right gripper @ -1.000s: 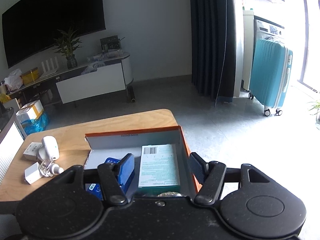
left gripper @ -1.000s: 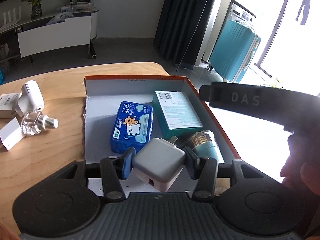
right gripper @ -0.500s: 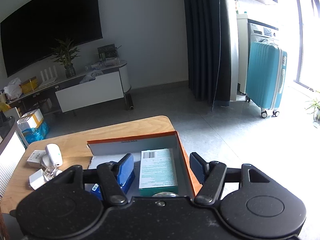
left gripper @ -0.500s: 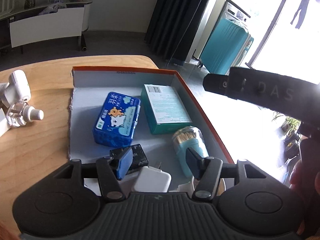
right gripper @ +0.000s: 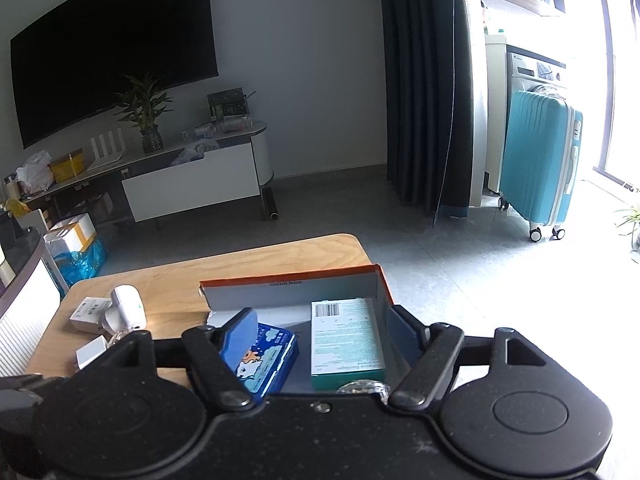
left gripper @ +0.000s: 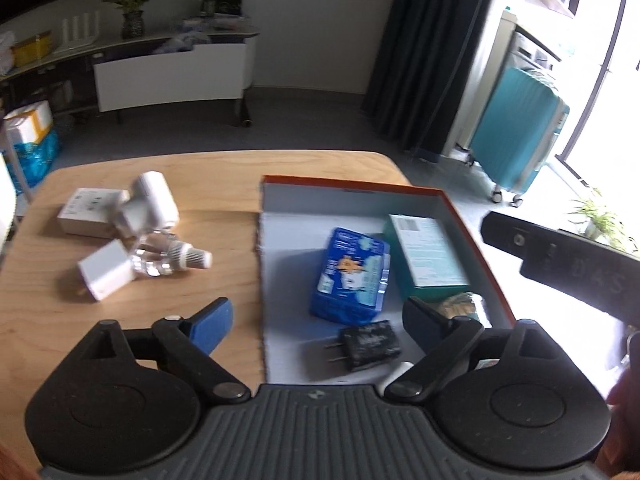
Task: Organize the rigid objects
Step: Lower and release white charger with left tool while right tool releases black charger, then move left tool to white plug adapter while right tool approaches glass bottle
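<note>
An orange-rimmed cardboard box [left gripper: 352,186] on the wooden table holds a blue tissue pack [left gripper: 352,276], a teal carton [left gripper: 426,256], a toothpick jar [left gripper: 464,306], a black plug adapter [left gripper: 370,344] and a white charger [left gripper: 400,370], mostly hidden behind my finger. My left gripper [left gripper: 316,320] is open and empty above the box's near left edge. My right gripper [right gripper: 322,334] is open and empty above the box [right gripper: 292,274]; the tissue pack [right gripper: 268,356] and carton [right gripper: 346,338] show between its fingers.
Left of the box lie a white device [left gripper: 150,204], a flat white box [left gripper: 88,212], a white cube charger [left gripper: 106,270] and a clear bottle [left gripper: 172,258]. The right gripper's body [left gripper: 560,264] hangs at the right. A teal suitcase [right gripper: 538,164] stands on the floor beyond.
The left gripper let go of the white charger into the box, opened wide, and rose and shifted left. The right gripper stayed open over the box.
</note>
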The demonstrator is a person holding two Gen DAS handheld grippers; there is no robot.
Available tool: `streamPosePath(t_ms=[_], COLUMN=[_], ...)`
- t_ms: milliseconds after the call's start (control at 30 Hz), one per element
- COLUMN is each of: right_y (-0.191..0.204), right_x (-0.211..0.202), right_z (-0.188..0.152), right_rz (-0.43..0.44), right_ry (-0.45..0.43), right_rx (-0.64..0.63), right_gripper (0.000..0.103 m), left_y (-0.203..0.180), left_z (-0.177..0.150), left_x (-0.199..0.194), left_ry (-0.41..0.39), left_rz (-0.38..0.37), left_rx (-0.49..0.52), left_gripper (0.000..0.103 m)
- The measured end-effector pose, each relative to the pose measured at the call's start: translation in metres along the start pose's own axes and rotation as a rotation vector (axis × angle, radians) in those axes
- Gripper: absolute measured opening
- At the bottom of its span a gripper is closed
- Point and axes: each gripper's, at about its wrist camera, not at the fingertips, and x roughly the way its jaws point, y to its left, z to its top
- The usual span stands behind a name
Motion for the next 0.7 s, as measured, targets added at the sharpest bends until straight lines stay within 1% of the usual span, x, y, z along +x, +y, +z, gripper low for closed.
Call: streamPosePath(t_ms=[133, 267, 467, 600, 700], right_y=[0.011, 0.023, 0.048, 0.064, 0.075], right_x=[0.000, 0.003, 0.009, 0.012, 0.014], right_z=[-0.001, -0.003, -0.010, -0.013, -0.017], right_rz=[0.013, 0.037, 0.066, 0.073, 0.066], right_ry=[0.006, 0.026, 0.072, 0.087, 0.083], right_rx=[-0.012, -0.016, -0.038, -0.058, -0.076], right_gripper=[0.091, 0.092, 0.092, 0.092, 0.092], left_y=[0.016, 0.032, 0.055, 0.071, 0.080], left_z=[0.003, 0.005, 0.002, -0.002, -0.003], left_x=[-0.008, -0.013, -0.019, -0.022, -0.024], left_ry=[-0.017, -0.016, -0.011, -0.010, -0.013], left_rz=[0.056, 0.082, 0.150, 0.155, 0.177], left_rx=[-0.021, -0.042, -0.050, -0.084, -0.095], left_gripper=[0.103, 0.103, 0.103, 0.103, 0.103])
